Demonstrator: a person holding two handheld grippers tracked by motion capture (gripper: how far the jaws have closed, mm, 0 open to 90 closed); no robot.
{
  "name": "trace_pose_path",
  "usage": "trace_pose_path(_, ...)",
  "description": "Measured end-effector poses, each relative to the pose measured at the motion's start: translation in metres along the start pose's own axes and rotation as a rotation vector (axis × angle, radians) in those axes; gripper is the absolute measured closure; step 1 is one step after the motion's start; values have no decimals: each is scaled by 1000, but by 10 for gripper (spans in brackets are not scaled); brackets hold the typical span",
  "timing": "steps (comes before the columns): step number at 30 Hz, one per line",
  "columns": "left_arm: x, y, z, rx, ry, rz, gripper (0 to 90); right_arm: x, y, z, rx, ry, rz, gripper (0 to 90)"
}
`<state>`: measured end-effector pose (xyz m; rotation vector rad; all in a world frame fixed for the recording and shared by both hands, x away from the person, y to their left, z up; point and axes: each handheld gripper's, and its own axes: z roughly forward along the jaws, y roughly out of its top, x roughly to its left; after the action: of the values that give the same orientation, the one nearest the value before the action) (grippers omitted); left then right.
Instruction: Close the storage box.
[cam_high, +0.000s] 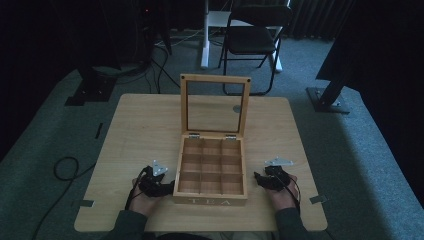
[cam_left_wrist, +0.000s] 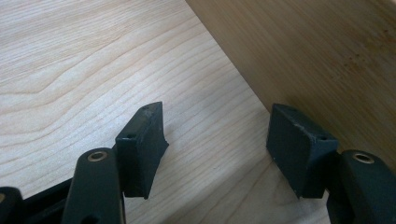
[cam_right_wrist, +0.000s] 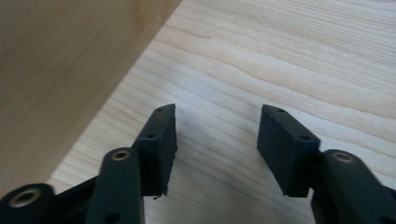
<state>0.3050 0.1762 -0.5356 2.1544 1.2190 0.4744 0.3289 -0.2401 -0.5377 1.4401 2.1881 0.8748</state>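
A wooden tea box marked TEA stands near the table's front edge, its glass-paned lid upright and its several compartments bare. My left gripper rests on the table just left of the box. In the left gripper view its jaws stand open over bare wood, beside the box wall. My right gripper lies just right of the box. In the right gripper view its jaws are apart with nothing between them, the box wall at their left.
The light wooden table sits on grey carpet. Behind it stand a black folding chair and a white desk leg. Dark stands flank the table at the left and right. A cable loops on the floor at left.
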Motion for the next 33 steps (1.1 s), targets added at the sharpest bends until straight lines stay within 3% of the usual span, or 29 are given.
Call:
trace_pose_path(5,6,3,-5,8,24,-6,426,-4,8,-3,-19,30,14,527)
trace_pose_path(9,14,13,-13,-21,18,-21,429,-7,19,-11,-50,55,12,566)
trace_pose_path(15,24,33,-26,-75,42,-10,429,-9,42,-18,-94,48,5,555)
trace_pose_path(21,36,55,-31,-115,39,-19,426,-11,62,-21,-133,53,11,563)
trace_pose_path(27,42,73,-30,-143,11,-10,421,-11,76,-20,-149,76,6,588)
trace_pose_path(33,44,89,-28,-166,-40,-30,427,-11,88,-20,-180,95,22,586)
